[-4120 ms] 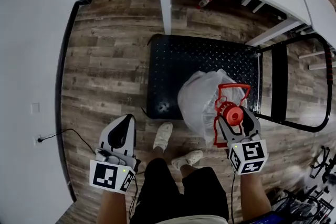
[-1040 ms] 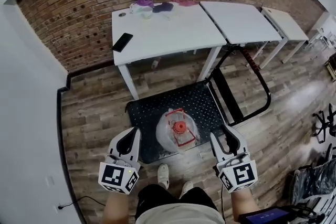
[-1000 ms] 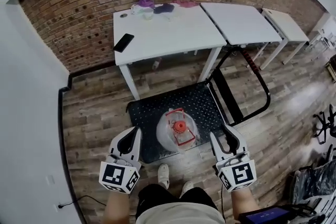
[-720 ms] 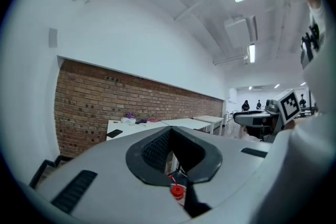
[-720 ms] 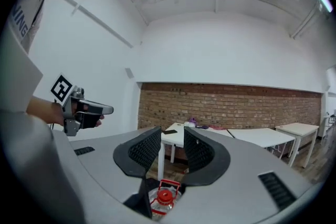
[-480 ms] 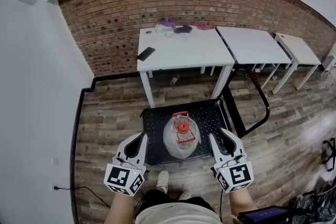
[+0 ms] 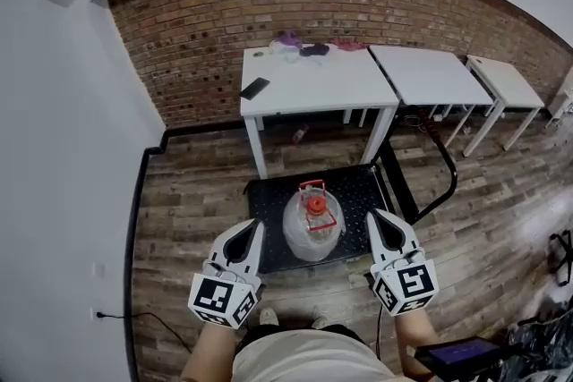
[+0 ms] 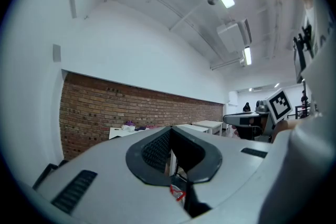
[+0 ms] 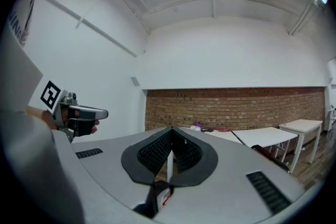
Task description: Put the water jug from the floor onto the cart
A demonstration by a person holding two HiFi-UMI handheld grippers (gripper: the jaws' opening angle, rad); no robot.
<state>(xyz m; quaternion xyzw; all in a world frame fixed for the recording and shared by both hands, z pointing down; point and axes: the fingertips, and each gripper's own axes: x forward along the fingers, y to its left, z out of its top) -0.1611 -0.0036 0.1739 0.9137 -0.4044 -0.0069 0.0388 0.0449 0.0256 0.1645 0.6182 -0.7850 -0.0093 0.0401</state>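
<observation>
Water jug (image 7: 313,226), clear with a red cap (image 7: 314,203) and a red carrying handle, stands upright on the black deck of the cart (image 7: 269,203), at the deck's near edge; how much water is inside I cannot tell. The cart's black push handle (image 7: 445,182) rises on the side of the right gripper.

Some seconds ago the right gripper (image 7: 375,216) was down at the jug's red cap; now it is pulled back and touches nothing. Its jaws have just been closing and now they are fully together, the ribbed pads (image 9: 157,152) meeting at the tip with nothing between them. The left gripper (image 7: 256,227) is closed as well, its pads (image 8: 156,148) joined and empty. Since half a second ago the jug has kept its place on the deck.

The jug lies between the two pairs of jaws, to the right of the left ones and to the left of the right ones, slightly ahead of the tips and apart from both
</observation>
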